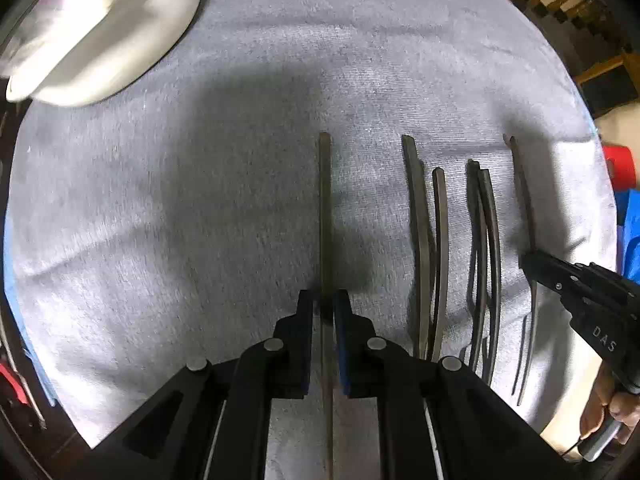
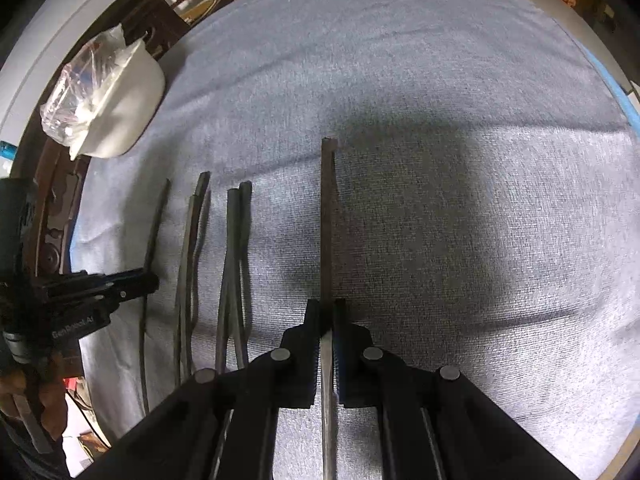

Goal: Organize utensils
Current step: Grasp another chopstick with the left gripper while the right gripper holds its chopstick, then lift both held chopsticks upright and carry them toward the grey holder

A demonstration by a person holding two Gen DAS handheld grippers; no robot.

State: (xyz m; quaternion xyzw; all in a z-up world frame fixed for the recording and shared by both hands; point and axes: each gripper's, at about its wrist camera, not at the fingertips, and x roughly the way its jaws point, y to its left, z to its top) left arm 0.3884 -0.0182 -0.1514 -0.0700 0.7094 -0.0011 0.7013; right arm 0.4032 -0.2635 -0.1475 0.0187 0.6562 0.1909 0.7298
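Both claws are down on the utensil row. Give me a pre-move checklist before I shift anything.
1. Left claw grips the leftmost utensil: ok, its pads press on the handle.
2. Right claw grips the rightmost utensil: ok, shut on the handle.
3. Left pair and right pair lie apart from both held utensils: ok.
4. Held utensils are lifted off the grey cloth: cannot tell.
5. White bowl stands away from the row: ok, off at the far left corner.
6. Both held utensils are the same kind: cannot tell, as they are seen edge-on.
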